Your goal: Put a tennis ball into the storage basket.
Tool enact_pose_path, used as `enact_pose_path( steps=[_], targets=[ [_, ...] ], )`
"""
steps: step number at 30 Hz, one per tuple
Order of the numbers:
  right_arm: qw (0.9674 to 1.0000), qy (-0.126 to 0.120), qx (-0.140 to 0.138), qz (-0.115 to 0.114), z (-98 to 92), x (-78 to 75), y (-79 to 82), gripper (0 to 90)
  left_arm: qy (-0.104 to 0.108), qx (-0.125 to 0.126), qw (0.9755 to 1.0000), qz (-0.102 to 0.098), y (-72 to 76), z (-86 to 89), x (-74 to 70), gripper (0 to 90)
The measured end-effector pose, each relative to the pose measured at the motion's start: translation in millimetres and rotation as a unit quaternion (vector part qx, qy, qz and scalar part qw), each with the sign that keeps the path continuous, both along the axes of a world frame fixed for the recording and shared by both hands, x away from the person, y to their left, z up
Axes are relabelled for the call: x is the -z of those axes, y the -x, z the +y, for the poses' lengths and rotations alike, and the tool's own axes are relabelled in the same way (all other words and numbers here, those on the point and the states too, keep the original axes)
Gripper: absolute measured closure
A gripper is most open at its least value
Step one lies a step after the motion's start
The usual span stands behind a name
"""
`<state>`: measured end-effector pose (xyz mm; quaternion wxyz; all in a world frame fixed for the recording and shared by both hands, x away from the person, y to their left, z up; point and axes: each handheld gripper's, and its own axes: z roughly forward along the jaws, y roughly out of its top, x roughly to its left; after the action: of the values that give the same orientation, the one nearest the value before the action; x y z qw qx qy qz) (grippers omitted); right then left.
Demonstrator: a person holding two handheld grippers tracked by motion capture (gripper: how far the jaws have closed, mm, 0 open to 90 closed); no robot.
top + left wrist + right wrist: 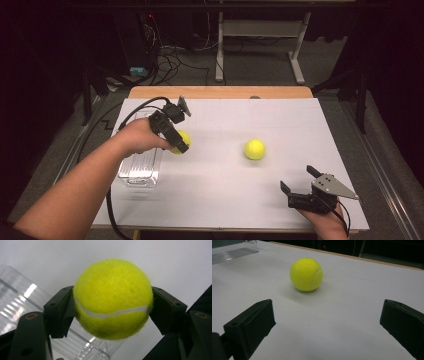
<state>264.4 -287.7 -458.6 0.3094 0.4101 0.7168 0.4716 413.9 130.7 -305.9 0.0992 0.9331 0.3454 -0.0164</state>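
Observation:
My left gripper (179,145) is shut on a yellow tennis ball (184,136) at the left of the white table (225,200), just right of a clear plastic container (140,170). In the left gripper view the held ball (112,298) sits squeezed between both jaws of that gripper (112,315), above the container (20,297). A second tennis ball (254,149) lies loose mid-table. My right gripper (297,178) stands open near the front right, pointing at the loose ball (306,274), which rests well ahead of its spread jaws (328,322).
The table's wooden far edge (220,92) borders a grey floor with cables and a white desk frame (260,30). A ribbed clear container part (232,253) shows at the far left in the right gripper view.

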Motion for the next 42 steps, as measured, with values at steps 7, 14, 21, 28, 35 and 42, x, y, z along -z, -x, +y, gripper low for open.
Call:
enact_pose_path(
  steps=[7, 14, 21, 28, 35, 42],
  targets=[
    [1.0, 0.001, 0.0, 0.001, 0.2, 0.4, -0.1, 0.0, -0.008, -0.029, 0.9995, 0.0, -9.3, 23.2, -1.6, 27.0],
    [1.0, 0.002, 0.001, 0.0, -0.1, 0.5, -0.4, 0.0, -0.02, -0.066, 0.9976, 0.007, -18.8, 52.5, 0.7, 27.0],
    [1.0, 0.003, 0.0, 0.001, 0.2, 0.9, -0.6, 0.0, -0.03, -0.099, 0.9945, 0.014, -25.7, 77.0, 5.5, 27.0],
    [1.0, 0.004, 0.0, 0.002, 0.4, 1.1, -0.7, 0.0, -0.046, -0.129, 0.9905, 0.014, -31.2, 93.3, 11.9, 26.9],
    [1.0, 0.006, -0.001, 0.003, 0.5, 1.7, -1.2, 0.0, -0.06, -0.148, 0.9871, 0.011, -36.8, 99.0, 16.9, 26.9],
    [1.0, 0.005, -0.001, 0.003, 0.4, 1.9, -1.1, 0.0, -0.065, -0.159, 0.9851, 0.007, -45.1, 95.7, 27.6, 26.8]
  ],
)
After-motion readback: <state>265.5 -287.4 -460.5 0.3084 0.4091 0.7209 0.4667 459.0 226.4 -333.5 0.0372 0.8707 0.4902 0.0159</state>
